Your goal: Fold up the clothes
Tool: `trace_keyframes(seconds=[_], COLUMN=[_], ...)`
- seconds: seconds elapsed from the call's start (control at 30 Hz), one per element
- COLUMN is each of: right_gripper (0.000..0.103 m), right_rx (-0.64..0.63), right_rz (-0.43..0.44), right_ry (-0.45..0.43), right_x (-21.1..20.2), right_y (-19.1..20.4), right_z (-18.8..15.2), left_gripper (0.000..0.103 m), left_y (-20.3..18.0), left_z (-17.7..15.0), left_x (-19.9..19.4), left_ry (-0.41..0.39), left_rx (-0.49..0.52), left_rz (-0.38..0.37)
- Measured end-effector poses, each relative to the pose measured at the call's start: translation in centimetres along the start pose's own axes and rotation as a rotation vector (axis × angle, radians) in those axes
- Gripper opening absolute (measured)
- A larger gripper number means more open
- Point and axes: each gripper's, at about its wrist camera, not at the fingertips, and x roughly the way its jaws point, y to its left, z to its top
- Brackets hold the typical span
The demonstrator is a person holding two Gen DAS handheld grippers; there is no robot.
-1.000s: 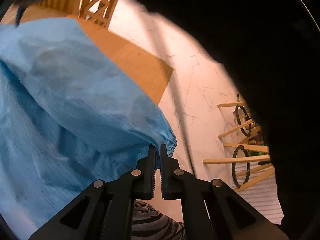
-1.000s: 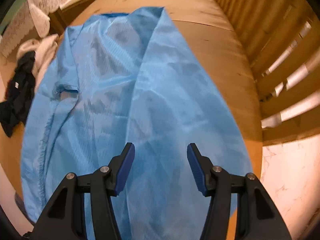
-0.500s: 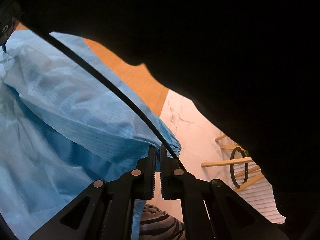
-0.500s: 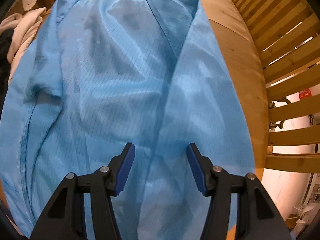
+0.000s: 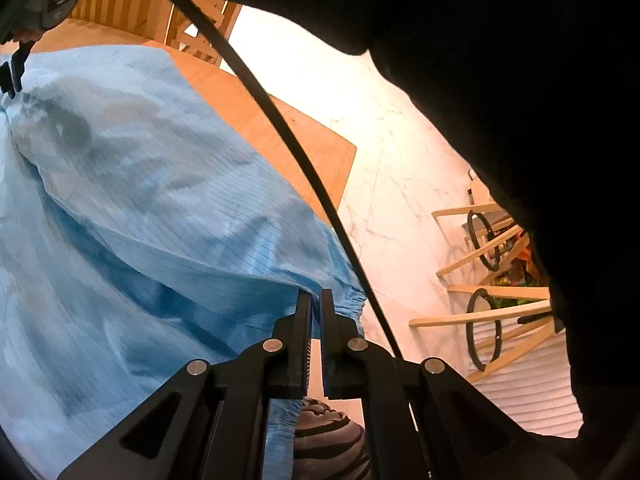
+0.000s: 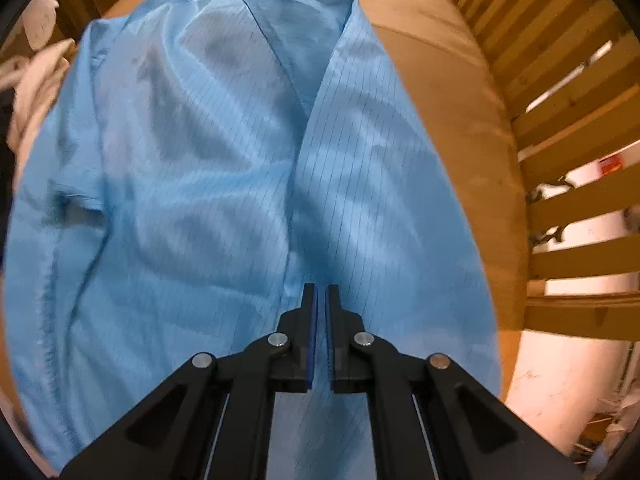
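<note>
A light blue pinstriped garment (image 6: pixel 224 184) lies spread on the wooden table (image 6: pixel 452 120), collar at the far end. My right gripper (image 6: pixel 321 300) is shut over the garment's middle, its jaws pinching the fabric where a fold line runs. In the left wrist view the same garment (image 5: pixel 132 208) hangs over the table's near edge. My left gripper (image 5: pixel 315 304) is shut on its elastic sleeve cuff (image 5: pixel 348 306) beyond the table corner.
A heap of white and dark clothes (image 6: pixel 32 80) lies at the table's left. A wooden slatted chair (image 6: pixel 568 128) stands at the right. A black cable (image 5: pixel 304 160) crosses the left view. Dark clothing of the person fills its upper right. Below is white marble floor (image 5: pixel 392 152).
My right gripper has closed from wide open onto the garment's middle. My left gripper has stayed shut on the cuff while its view shifted slightly.
</note>
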Motion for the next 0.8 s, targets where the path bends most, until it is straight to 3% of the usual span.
trace_keyframes(seconds=[0.03, 0.1, 0.13, 0.17, 0.2, 0.53, 0.63, 0.7, 0.73, 0.8], right_gripper=[0.007, 0.027, 0.047, 0.056, 0.057, 0.057, 0.055, 0.028, 0.008, 0.008], right_rx=[-0.002, -0.009, -0.012, -0.013, -0.013, -0.022, -0.001, 0.018, 0.026, 0.038], right_rz=[-0.016, -0.057, -0.074, -0.083, -0.09, -0.21, -0.177, -0.126, -0.105, -0.062], right_ry=[-0.014, -0.049, -0.068, -0.071, -0.071, -0.021, -0.008, -0.01, 0.001, -0.026], right_x=[-0.3, -0.9, -1.1, -1.0, -0.8, 3.9, 4.8, 4.6, 4.6, 3.6], right_y=[0.1, 0.5, 0.8, 1.0, 1.3, 3.8, 2.5, 1.5, 1.0, 0.1], right_z=[0.1, 0.5, 0.8, 1.2, 1.6, 7.0, 7.1, 7.0, 6.8, 6.2], left_gripper=[0.003, 0.003, 0.003, 0.003, 0.003, 0.002, 0.002, 0.002, 0.002, 0.003], left_y=[-0.6, -1.9, -2.0, -2.0, -2.0, 0.4, 1.2, 1.2, 1.2, 1.0], left_z=[-0.4, -1.2, -1.2, -1.2, -1.2, -1.3, -1.3, -1.4, -1.4, -1.5], left_x=[0.3, 0.8, 0.8, 0.8, 0.7, -0.5, -0.7, -0.7, -0.6, -0.6], left_ry=[0.0, 0.001, 0.001, 0.002, 0.001, -0.015, -0.019, -0.023, -0.022, -0.024], left_rx=[0.001, 0.002, 0.004, 0.005, 0.003, -0.035, -0.047, -0.042, -0.04, -0.039], left_rz=[-0.001, -0.003, -0.001, 0.0, 0.002, -0.021, -0.019, -0.014, -0.014, -0.015])
